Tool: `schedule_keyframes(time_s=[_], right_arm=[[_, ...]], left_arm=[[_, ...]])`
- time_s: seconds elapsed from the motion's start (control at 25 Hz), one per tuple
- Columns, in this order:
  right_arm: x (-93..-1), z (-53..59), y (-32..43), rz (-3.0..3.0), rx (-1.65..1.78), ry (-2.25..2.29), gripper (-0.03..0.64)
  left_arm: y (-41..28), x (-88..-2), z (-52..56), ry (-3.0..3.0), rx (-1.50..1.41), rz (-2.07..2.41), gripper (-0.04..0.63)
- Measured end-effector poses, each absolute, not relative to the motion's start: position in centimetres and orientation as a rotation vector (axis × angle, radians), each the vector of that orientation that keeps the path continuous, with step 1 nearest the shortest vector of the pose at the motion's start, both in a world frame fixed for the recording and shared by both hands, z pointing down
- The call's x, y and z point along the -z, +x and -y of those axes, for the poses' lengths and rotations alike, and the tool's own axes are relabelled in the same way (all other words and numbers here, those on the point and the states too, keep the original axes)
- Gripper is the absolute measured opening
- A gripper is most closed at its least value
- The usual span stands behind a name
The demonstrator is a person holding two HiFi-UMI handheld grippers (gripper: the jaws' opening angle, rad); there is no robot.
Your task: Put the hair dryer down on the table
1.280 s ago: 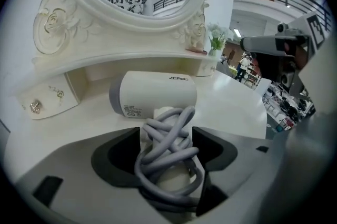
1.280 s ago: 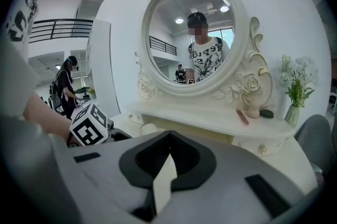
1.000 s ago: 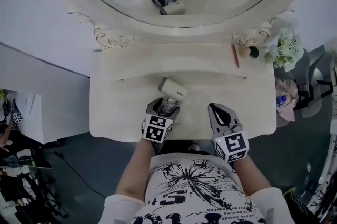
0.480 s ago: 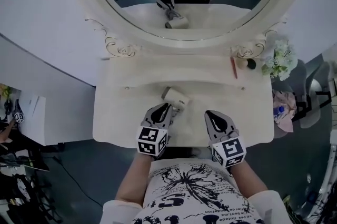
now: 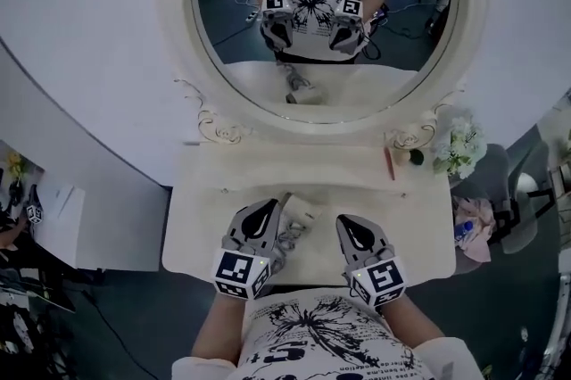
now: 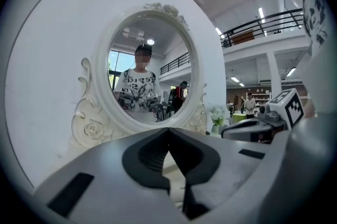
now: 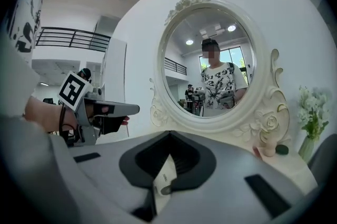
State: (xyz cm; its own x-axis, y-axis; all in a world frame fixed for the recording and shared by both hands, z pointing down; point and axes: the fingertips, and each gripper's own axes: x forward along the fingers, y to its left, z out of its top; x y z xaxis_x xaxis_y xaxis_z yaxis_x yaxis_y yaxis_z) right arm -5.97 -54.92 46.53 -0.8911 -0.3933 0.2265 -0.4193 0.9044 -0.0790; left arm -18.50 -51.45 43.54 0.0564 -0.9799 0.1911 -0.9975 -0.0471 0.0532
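Release done, hands drawing clear

Jaws first. The left gripper (image 5: 272, 206) has its jaws pressed together with nothing between them, and the right gripper (image 5: 345, 220) is likewise closed on nothing. The hair dryer (image 5: 302, 210) lies on the table (image 5: 419, 231) between the two, just right of the left jaws and left of the right jaws. Its pale body sits slightly ahead of both tips. Its grey handle and cord (image 5: 290, 235) trail back close beside the left jaws, and we cannot tell whether they touch. Beyond the tips stands the round mirror (image 5: 321, 30).

We judge the putting-down finished, so what remains is a clean withdrawal. We would pull the left gripper straight back and slightly left, away from the cord, so nothing snags and drags the dryer. The right gripper only needs to keep its distance.

A second ago the left jaws were spread around the dryer's handle, with the body just ahead of the tips. They have since closed empty and now sit beside it. The dryer rests flat as before. Our view has also tilted up, so more of the mirror shows.
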Motion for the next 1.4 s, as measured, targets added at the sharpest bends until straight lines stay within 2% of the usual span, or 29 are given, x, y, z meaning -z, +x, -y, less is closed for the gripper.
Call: schedule_keyframes(time_s=[0.32,1.4], right_arm=[[-43.0,56.3,-6.4,2.946,-0.129,0.65,0.011],[-42.0,58.4,-5.6,2.941,-0.117,0.703,0.011]], left_arm=[[-19.1,-38.3,51.6,2.241,-0.062,2.07,0.021],[-18.2,-39.3,53.1,2.257,-0.037,2.009,0.021]])
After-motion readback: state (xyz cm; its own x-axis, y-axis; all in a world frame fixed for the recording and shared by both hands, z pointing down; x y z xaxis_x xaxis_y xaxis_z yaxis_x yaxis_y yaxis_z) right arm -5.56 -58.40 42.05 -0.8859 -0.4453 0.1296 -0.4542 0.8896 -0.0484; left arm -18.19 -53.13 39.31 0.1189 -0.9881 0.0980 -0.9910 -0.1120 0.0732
